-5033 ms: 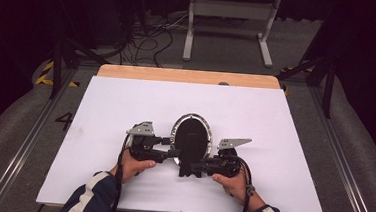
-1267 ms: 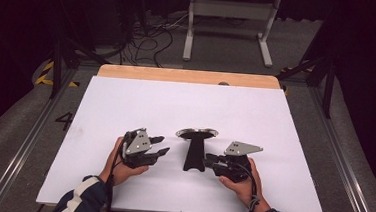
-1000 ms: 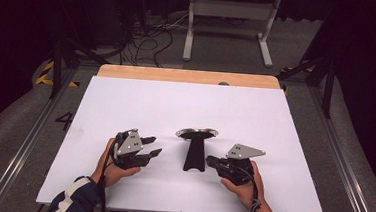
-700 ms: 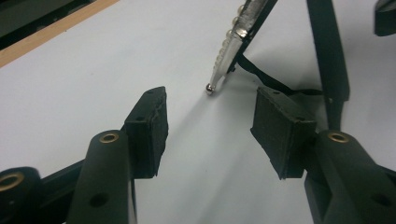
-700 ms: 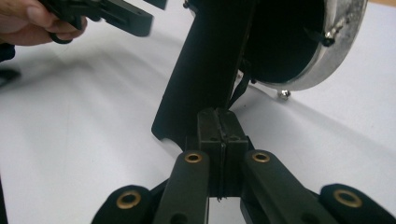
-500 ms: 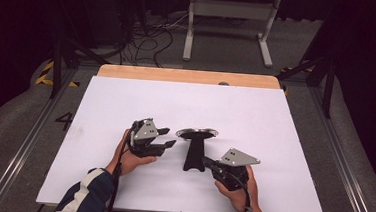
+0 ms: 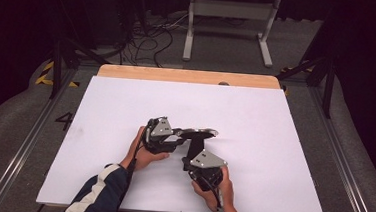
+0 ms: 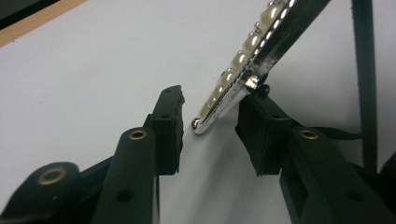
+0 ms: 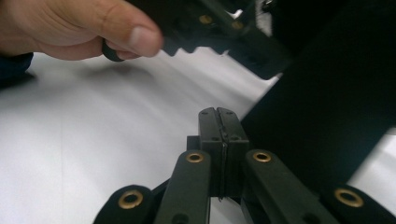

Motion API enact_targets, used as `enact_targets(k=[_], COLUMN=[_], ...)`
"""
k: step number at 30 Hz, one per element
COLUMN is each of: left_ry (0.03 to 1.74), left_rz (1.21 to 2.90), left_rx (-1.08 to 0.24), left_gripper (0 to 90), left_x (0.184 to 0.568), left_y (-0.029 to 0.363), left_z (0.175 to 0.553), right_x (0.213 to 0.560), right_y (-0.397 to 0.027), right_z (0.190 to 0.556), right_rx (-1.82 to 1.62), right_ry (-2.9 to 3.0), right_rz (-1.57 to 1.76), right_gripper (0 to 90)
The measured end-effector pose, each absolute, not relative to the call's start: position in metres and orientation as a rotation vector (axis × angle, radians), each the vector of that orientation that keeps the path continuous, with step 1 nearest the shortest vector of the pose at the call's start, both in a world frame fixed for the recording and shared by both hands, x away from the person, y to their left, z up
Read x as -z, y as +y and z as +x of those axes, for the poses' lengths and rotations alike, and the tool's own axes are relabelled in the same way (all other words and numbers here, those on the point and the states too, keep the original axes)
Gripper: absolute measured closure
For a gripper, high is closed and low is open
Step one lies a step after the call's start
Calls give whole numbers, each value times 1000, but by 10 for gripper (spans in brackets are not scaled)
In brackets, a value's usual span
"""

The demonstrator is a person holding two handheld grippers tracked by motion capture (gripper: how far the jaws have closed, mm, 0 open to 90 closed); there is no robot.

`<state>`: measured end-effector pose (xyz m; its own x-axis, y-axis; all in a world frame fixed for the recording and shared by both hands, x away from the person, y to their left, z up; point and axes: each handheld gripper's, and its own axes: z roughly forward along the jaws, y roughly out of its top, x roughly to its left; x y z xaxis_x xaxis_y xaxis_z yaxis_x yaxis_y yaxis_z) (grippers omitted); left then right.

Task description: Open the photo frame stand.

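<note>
Left gripper view: pearl-rimmed mirror [image 8: 243, 77] edge sat between jaws of left gripper [image 8: 210, 128], jaws just been closing, gap left one side. Right gripper [image 9: 223, 122] had shifted twd stand base, jaws shut, empty. Mirror stood mid-table [image 7: 295, 123]; grab imminent.

Digit "4" [image 7: 65, 121] on the grey floor, left of the table

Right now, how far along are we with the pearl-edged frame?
Done: the frame is up on its black stand. In hand: the left gripper, jaws just closing, straddles the pearl rim, not clamped. The right gripper sits shut beside the stand. Left: closing on the rim.
</note>
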<state>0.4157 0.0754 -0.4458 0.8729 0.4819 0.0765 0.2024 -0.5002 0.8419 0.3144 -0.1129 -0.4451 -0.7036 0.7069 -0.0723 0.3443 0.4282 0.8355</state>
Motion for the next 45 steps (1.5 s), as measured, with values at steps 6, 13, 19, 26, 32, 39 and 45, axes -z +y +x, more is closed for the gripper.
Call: enact_targets(k=[6,13,19,26,32,39,45], left_ry=[485,482,481,465,442,437,426], left_rz=[2048,2065,2060,2077,2091,2093,2098], left_rx=[-323,-367,-352,-391,-419,-444,-452], left_gripper=[644,692,707,724,755,762,766], left_x=[445,444,443,441,440,440,440], left_y=[76,74,76,75,73,72,72], left_z=[413,410,408,404,397,394,392], right_x=[453,458,457,456,457,458,459], right_y=[-100,-97,-102,-103,-97,-98,-105], right_z=[318,317,317,318,318,320,321], right_rx=[-1176,-1133,-1138,-1137,-1149,-1118,-1114], right_ry=[2278,2280,2294,2304,2300,2276,2284], right_rz=[945,952,973,971,957,995,1024], right_gripper=[900,900,900,900,900,900,900])
